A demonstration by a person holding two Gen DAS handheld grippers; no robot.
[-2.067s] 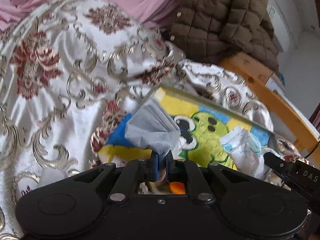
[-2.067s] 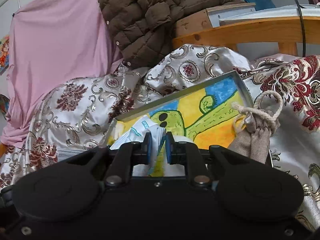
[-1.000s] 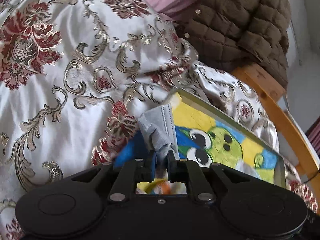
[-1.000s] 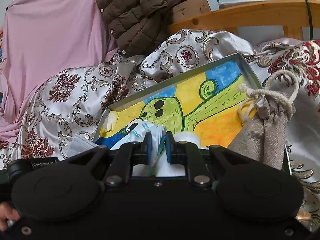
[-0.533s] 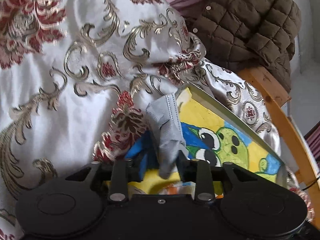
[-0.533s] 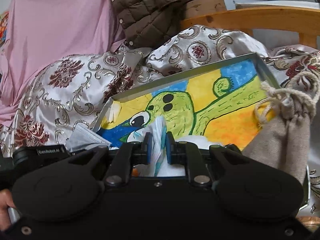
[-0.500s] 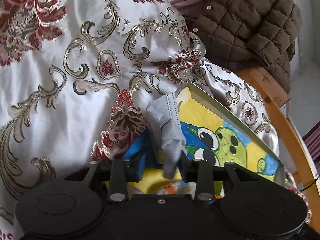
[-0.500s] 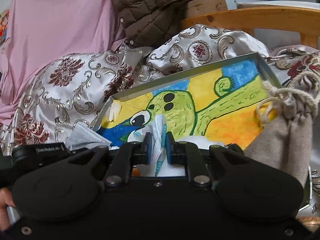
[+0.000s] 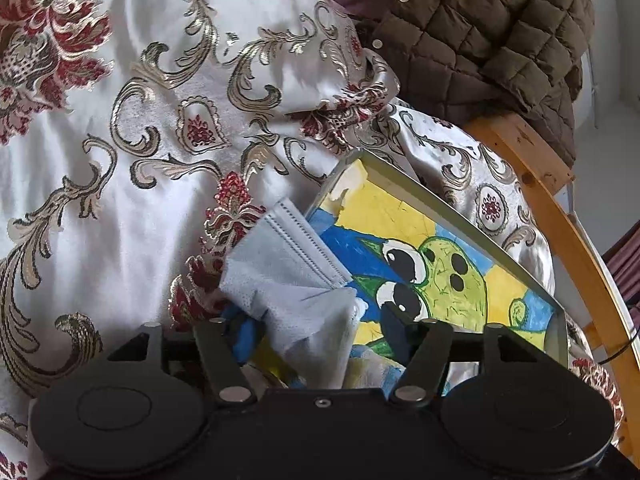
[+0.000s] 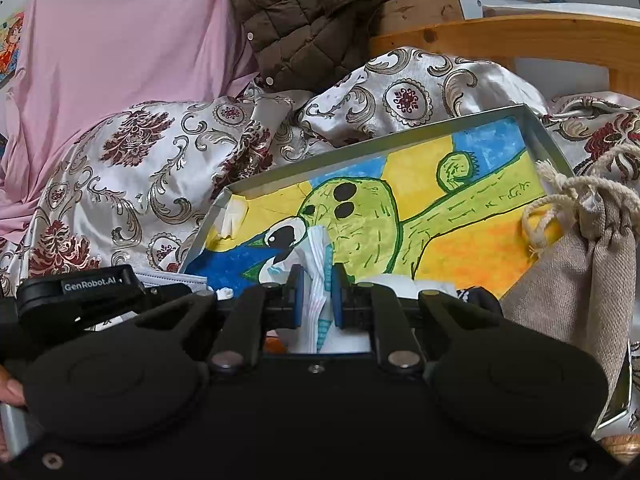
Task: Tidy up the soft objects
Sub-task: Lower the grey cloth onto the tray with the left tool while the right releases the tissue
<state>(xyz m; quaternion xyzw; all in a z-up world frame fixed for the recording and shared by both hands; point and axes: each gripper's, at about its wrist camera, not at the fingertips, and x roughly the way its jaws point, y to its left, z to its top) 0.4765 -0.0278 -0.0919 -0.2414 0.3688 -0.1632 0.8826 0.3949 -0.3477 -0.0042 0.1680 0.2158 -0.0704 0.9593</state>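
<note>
The only legible text, "GenRobot.AI", stands in white on the black left claw (image 10: 160, 292).

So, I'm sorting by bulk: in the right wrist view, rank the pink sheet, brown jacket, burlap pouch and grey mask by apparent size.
1. Pink sheet
2. Brown jacket
3. Burlap pouch, unsure: it sits nearer the camera, so it may only look large
4. Grey mask, mostly hidden, so unsure

grey face mask (image 9: 288, 280): crumpled, on tray's left edge | white printed pack (image 10: 318, 280): upright, over tray
</note>
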